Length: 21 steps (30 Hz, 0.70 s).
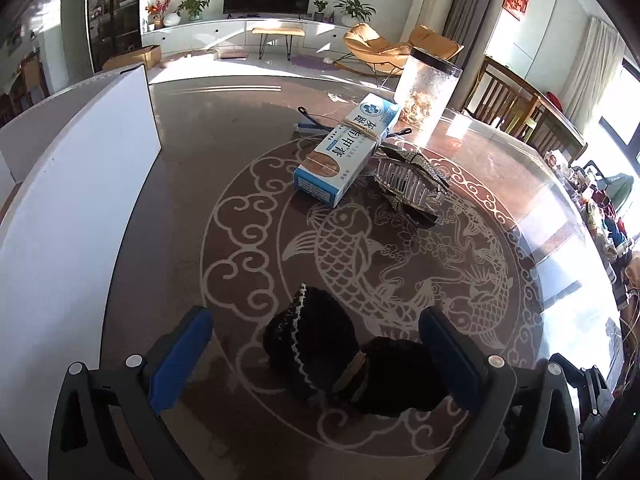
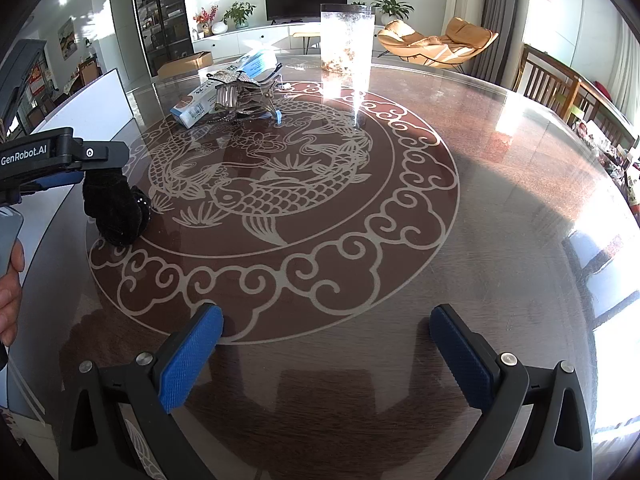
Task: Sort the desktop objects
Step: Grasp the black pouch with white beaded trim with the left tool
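The left tool [image 1: 316, 356] stands wide open at the bottom of the left wrist view, its blue pads on either side of a black fabric bow [image 1: 352, 364] that lies on the worktop [image 1: 240, 128]; the right pad sits just beside the bow's edge, the left pad apart from it. Above centre lie a blue and white carton [image 1: 346, 148], a sparkly hair clip [image 1: 412, 176] just right of it, and a clear jar [image 1: 428, 88] further up. A white box [image 1: 80, 184] fills the left side.

In the right wrist view, the right tool [image 2: 326, 356] is open over bare worktop [image 2: 500, 184] at the bottom, holding nothing. At the left edge the left tool [image 2: 60, 160] sits over the black bow [image 2: 116, 208], with a hand [image 2: 10, 288] below it. The carton [image 2: 208, 100], clip [image 2: 240, 94] and jar [image 2: 347, 36] cluster at upper centre.
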### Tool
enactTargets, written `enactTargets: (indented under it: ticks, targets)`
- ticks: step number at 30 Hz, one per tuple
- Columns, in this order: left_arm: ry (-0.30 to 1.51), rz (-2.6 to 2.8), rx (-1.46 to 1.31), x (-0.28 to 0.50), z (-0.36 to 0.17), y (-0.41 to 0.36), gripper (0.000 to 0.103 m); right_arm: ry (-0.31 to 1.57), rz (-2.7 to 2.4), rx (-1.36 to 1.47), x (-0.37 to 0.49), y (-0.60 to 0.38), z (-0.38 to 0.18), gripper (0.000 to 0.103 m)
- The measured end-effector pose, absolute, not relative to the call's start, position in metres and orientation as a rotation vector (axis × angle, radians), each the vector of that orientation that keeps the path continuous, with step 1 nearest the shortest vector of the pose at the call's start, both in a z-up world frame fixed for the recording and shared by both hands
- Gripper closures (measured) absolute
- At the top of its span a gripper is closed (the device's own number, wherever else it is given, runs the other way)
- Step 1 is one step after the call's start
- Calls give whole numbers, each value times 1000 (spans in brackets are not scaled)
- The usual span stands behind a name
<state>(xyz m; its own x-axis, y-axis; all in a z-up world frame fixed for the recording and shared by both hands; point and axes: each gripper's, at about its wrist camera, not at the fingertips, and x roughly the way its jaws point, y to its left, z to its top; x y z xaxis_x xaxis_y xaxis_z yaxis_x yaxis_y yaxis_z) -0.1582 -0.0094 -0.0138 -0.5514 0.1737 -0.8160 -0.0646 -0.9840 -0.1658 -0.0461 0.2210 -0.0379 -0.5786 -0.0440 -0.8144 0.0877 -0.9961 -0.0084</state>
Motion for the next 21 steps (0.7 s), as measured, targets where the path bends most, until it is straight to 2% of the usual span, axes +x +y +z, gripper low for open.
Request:
enactTargets:
  ticks: [7, 16, 21]
  targets:
    - [-183, 2663, -1534, -165, -39, -1, 0, 73, -2726, 1404, -46, 221, -38, 0]
    - [-209, 2699, -1512, -144, -43, -23, 0, 73, -2726, 1404, -46, 221, -38, 0]
    - [-34, 2725, -1517, -147, -48, -1, 0, 73, -2726, 1404, -46, 221, -38, 0]
